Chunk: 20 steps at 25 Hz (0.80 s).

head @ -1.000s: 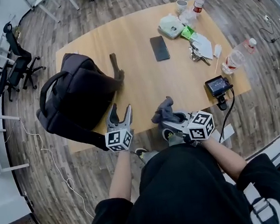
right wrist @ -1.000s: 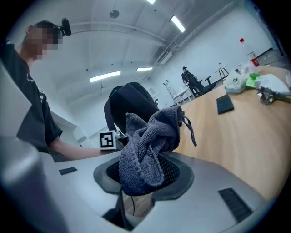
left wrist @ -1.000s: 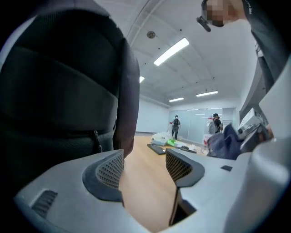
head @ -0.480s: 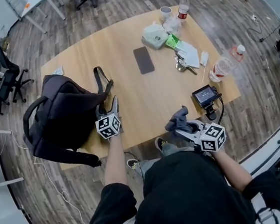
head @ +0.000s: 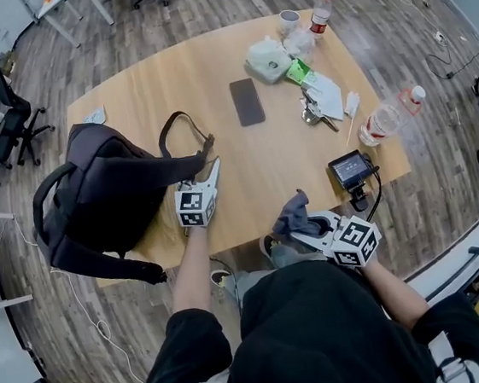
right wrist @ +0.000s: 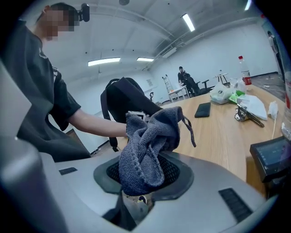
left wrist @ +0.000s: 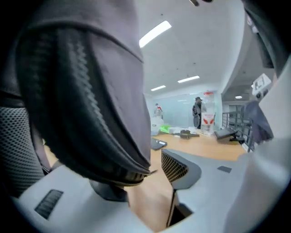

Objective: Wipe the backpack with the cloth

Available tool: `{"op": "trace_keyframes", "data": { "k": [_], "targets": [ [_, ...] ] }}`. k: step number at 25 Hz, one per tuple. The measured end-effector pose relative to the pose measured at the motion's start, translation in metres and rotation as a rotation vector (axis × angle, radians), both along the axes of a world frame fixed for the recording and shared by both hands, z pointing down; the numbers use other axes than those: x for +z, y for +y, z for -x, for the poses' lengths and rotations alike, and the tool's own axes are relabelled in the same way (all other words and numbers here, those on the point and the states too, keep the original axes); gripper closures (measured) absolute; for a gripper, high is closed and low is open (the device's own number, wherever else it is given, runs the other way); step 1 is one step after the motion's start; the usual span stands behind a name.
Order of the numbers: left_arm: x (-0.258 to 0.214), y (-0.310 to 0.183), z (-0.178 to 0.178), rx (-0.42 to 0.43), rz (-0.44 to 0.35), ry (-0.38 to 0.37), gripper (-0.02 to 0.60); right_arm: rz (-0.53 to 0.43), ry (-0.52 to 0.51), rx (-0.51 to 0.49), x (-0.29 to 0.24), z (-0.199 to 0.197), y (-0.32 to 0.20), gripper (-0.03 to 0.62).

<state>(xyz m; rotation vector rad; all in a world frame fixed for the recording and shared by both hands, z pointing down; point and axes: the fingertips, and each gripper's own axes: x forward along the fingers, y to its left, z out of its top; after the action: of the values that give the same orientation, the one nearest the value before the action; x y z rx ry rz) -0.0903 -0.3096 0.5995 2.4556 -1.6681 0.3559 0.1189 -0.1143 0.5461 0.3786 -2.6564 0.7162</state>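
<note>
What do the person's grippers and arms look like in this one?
The left gripper and right gripper are light grey plastic with dark mesh-textured pads. Each carries a white cube printed with black square markers. The person wears a black short-sleeved top; the forearms are bare. The left jaws are closing, with an edge of the backpack between them.

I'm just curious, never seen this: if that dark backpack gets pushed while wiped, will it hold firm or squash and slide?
It probably squashes: the backpack lies slumped and creased, so it looks soft and lightly filled. It may also slide or tip off, since part overhangs the table edge and the wood looks smooth.
</note>
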Motion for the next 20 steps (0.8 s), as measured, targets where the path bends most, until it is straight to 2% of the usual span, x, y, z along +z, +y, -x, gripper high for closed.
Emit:
{"op": "trace_keyframes", "data": {
  "k": [2,4,7,10,11,13,16,20],
  "targets": [
    [0.007,0.000,-0.010,0.001,0.006,-0.006,0.353,-0.018,0.001,-0.025,-0.004,0.002,0.002,0.468],
    [0.009,-0.009,-0.012,-0.022,0.017,0.055,0.296,-0.037,0.015,-0.052,-0.006,0.001,0.005,0.468],
    [0.013,-0.023,-0.028,0.022,0.053,0.086,0.285,-0.055,0.040,-0.076,-0.007,-0.003,0.011,0.468],
    [0.016,-0.037,-0.032,-0.013,0.081,0.093,0.287,-0.067,0.051,-0.092,-0.009,-0.009,0.016,0.468],
    [0.014,-0.038,-0.031,-0.034,0.081,0.093,0.297,-0.068,0.051,-0.097,-0.009,-0.010,0.017,0.468],
    [0.011,-0.030,-0.033,-0.052,0.075,0.094,0.515,-0.071,0.048,-0.107,-0.009,-0.010,0.020,0.468],
    [0.010,0.006,-0.050,-0.022,0.067,0.138,0.518,-0.101,0.026,-0.122,-0.014,-0.005,0.016,0.468],
    [0.001,0.100,-0.086,0.061,0.072,0.262,0.518,-0.201,-0.007,-0.163,-0.037,0.012,0.008,0.468]
  ]
}}
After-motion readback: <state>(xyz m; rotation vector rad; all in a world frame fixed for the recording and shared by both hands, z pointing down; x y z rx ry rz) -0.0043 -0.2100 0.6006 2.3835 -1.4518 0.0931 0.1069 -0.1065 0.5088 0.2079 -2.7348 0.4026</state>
